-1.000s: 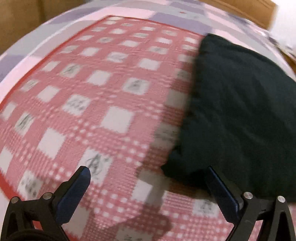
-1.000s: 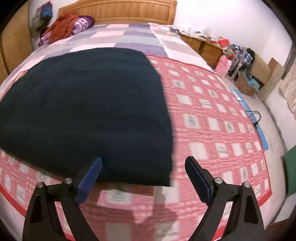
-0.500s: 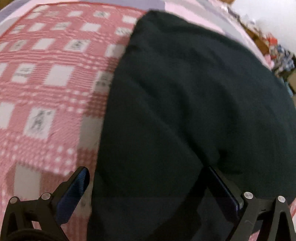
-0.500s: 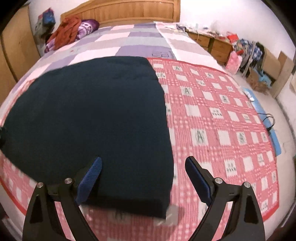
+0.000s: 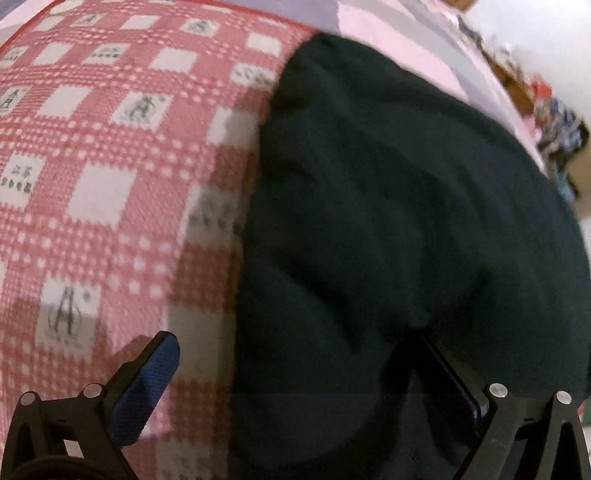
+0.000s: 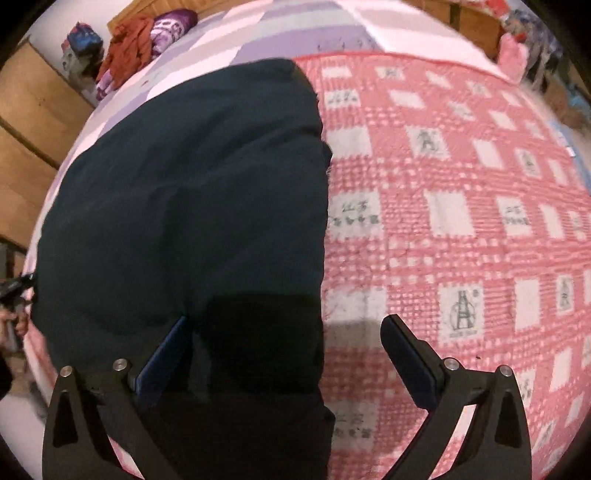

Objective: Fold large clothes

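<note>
Two hand-held grippers, left [image 5: 295, 373] gaping, right [image 6: 284, 350] opening, straddled dark garment [image 6: 184, 192] edges; I judged: bite deep, evenly.

Under your work lies a red-and-white checked blanket [image 6: 461, 229], printed with small figures, over a pink and lilac bedspread [image 6: 258, 33]. Far left, you have an orange and purple clothes heap [image 6: 144, 40] beside wooden panelling [image 6: 33, 110].

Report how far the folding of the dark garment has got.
Done: the garment lies flat as a rough rectangle on the red blanket. In hand: both grippers, left and right, straddle its near corners, the right one's jaws opening, nothing pinched. Left: gripping and folding over.
</note>
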`<move>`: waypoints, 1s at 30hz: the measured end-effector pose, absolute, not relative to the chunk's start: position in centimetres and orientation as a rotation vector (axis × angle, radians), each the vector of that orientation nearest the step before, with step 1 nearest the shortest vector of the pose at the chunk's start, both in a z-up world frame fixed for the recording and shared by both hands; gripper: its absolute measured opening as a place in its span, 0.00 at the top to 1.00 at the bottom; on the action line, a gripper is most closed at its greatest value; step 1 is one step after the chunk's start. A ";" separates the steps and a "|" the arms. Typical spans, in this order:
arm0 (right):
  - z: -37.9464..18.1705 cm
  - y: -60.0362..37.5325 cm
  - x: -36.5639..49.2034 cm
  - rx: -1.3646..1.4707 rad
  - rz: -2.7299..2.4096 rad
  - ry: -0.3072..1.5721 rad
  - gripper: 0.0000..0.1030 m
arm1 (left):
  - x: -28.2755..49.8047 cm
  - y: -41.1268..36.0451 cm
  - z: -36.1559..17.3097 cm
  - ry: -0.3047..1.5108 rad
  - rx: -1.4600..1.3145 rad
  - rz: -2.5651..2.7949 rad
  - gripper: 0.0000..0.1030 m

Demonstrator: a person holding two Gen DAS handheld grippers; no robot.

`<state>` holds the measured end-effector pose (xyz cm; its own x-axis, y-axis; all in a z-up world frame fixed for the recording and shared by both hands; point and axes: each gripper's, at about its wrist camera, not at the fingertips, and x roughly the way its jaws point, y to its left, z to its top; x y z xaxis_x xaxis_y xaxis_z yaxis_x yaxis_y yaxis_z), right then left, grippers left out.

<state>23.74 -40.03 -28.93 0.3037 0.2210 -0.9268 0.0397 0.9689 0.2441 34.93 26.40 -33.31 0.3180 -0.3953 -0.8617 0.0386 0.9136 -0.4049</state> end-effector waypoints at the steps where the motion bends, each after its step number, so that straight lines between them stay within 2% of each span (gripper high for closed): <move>1: -29.0 -40.0 24.0 0.227 0.145 1.269 0.00 | 35.6 26.2 -34.0 1.252 -0.333 -0.305 0.00; 4: -29.5 -40.2 24.9 0.244 0.190 1.291 0.00 | 37.0 25.0 -36.4 1.355 -0.362 -0.362 0.00; 9: -32.4 -41.2 26.4 0.434 0.275 1.373 0.00 | 37.8 23.5 -37.0 1.405 -0.315 -0.360 0.00; 14: -33.1 -39.7 26.8 0.449 0.273 1.369 0.00 | 38.0 21.4 -37.2 1.419 -0.250 -0.340 0.00; 15: -33.2 -39.4 26.8 0.449 0.267 1.367 0.00 | 38.1 19.9 -37.0 1.406 -0.209 -0.329 0.03; 16: -33.1 -39.0 26.7 0.434 0.264 1.363 0.01 | 37.9 19.1 -36.6 1.387 -0.183 -0.340 0.25; 17: -32.8 -38.6 26.6 0.422 0.279 1.351 0.21 | 37.2 17.9 -35.5 1.353 -0.170 -0.385 0.41; 18: -32.1 -38.0 26.3 0.422 0.306 1.328 0.35 | 36.7 16.9 -34.9 1.329 -0.120 -0.369 0.50; 21: -30.1 -35.9 25.4 0.327 0.278 1.284 0.56 | 36.1 16.1 -34.4 1.300 -0.151 -0.336 0.64; 25: -27.9 -34.4 23.8 0.276 0.230 1.221 0.70 | 34.8 16.1 -31.8 1.234 -0.189 -0.338 0.81; 30: -23.7 -32.8 21.6 0.227 0.218 1.105 0.77 | 32.4 17.0 -26.8 1.132 -0.242 -0.367 0.85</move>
<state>21.61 -32.81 -23.72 0.4324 0.2854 -0.8553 -0.0607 0.9556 0.2882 32.44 16.99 -26.80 0.3748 -0.4041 -0.8344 0.1626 0.9147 -0.3699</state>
